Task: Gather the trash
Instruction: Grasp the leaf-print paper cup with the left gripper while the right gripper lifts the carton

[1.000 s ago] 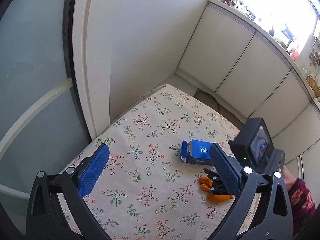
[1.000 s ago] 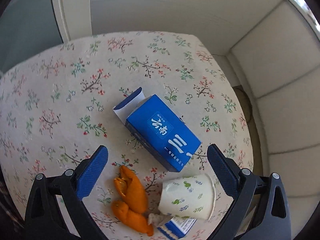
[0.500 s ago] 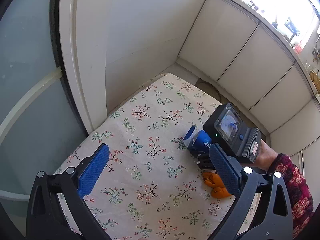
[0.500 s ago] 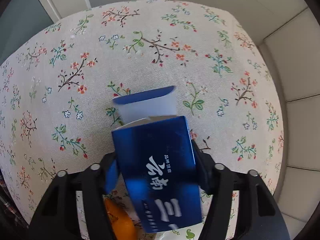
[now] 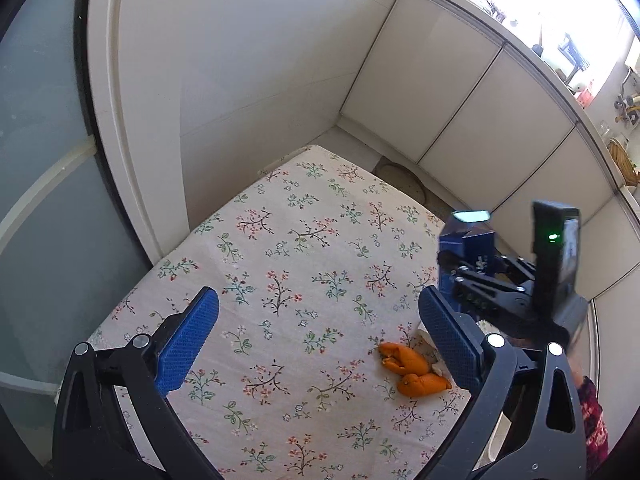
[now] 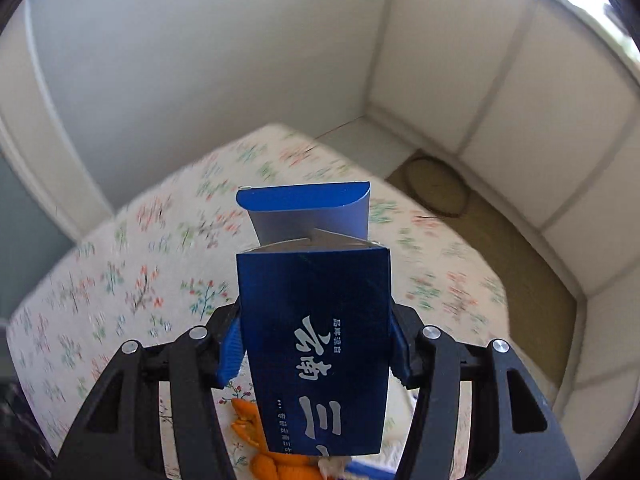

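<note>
Floral-clothed table (image 5: 280, 280) with orange peel (image 5: 412, 372) near its edge

Two wrist cameras, both angled down

Both share the floral-clothed table (image 5: 280, 280) (image 6: 120, 280) — the right one sits closer, tilted toward the corner.

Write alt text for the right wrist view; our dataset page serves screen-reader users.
The right gripper clamps a blue carton, open flap forward, above a floral tablecloth. Orange peel lies beneath; white cabinets stand behind.

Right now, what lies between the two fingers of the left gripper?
In the left wrist view, the open left gripper holds nothing; only bare flowered tablecloth lies between its fingers. The orange peel lies near the right finger.
</note>
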A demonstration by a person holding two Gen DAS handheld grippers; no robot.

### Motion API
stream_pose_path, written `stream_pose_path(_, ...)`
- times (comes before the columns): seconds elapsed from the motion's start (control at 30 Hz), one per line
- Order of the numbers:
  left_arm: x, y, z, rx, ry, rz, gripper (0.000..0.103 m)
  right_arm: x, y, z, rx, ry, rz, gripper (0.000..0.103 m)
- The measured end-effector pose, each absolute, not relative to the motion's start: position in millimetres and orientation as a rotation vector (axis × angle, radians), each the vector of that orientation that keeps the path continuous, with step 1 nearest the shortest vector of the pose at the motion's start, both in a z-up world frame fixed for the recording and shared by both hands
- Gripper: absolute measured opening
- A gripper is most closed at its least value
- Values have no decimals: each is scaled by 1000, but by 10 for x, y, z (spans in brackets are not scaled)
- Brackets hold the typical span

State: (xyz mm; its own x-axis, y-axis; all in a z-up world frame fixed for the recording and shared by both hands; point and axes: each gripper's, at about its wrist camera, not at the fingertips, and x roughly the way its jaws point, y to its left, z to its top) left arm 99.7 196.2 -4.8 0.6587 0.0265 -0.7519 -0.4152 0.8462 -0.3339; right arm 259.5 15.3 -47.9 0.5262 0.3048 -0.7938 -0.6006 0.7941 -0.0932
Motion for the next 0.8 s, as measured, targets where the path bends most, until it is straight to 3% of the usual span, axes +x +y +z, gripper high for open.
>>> stream_pose_path(0.37,1596,920,-376,-369,884,38,96,1635,-1479,187,3,711,208,56)
stream_pose_path(0.57,2109,292,-800,-187,972,-75,96,1183,-2106,17,209,695,147,56)
stream_pose_path(0.8,2468,-68,-1275,-17,1047,-82,96,1276,-2397,-155,277,757,160,56)
